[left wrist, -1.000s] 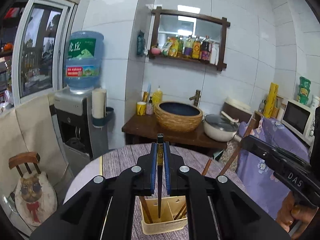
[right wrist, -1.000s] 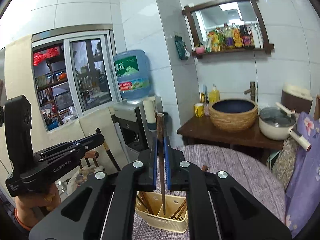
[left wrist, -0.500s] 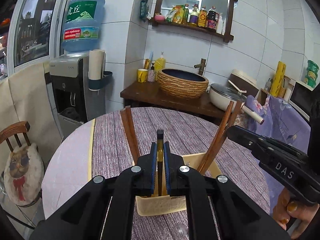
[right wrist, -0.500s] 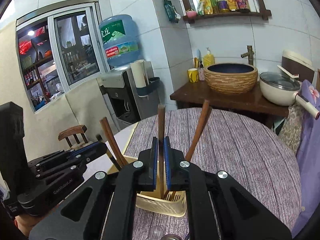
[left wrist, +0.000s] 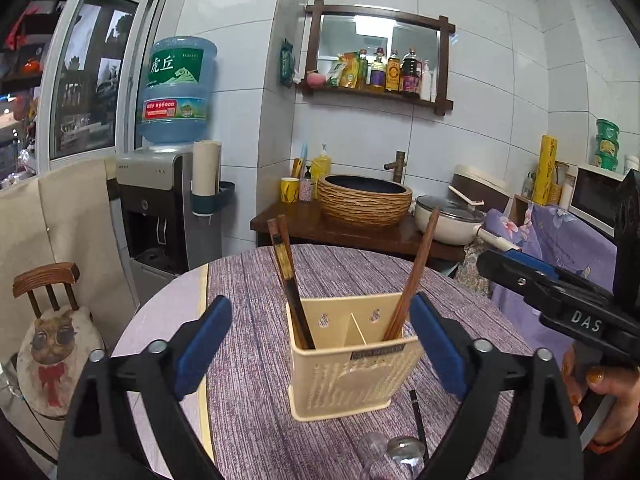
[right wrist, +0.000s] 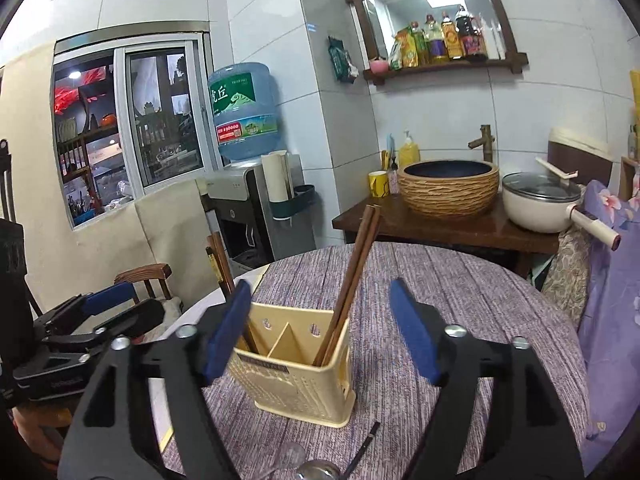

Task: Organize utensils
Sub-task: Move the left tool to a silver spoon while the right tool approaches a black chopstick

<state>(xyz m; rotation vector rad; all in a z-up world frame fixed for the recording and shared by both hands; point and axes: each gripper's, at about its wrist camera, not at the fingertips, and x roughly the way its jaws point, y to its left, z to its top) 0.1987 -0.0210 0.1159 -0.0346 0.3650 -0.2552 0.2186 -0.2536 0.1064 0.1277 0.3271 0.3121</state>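
- Both of your grippers stand with jaws wide apart and nothing between them: the left gripper (left wrist: pixel 320 344) and the right gripper (right wrist: pixel 320 328) each frame the cream utensil holder (left wrist: pixel 352 372) from the near side.
- Your utensil holder sits upright on the round table (left wrist: pixel 248 320), straight ahead of the left jaws and a little left of centre for the right ones. A divider splits it into two compartments.
- Your dark chopsticks (left wrist: pixel 290 280) lean out of the left compartment, tops tilting away to the left; the reddish-brown chopsticks (left wrist: pixel 412 276) lean out of the right compartment, tops tilting right.
- What is left lies nearer you than the holder, low in both views: a thin dark stick (left wrist: pixel 418 420) flat on the table, its long axis running roughly toward you, and beside it a metal spoon (left wrist: pixel 404 450) partly cut off by the frame.
- I judge the stick sits a shade right of centre, so your right gripper looks the nearer; you would need to draw back and tip down, jaws across its length.
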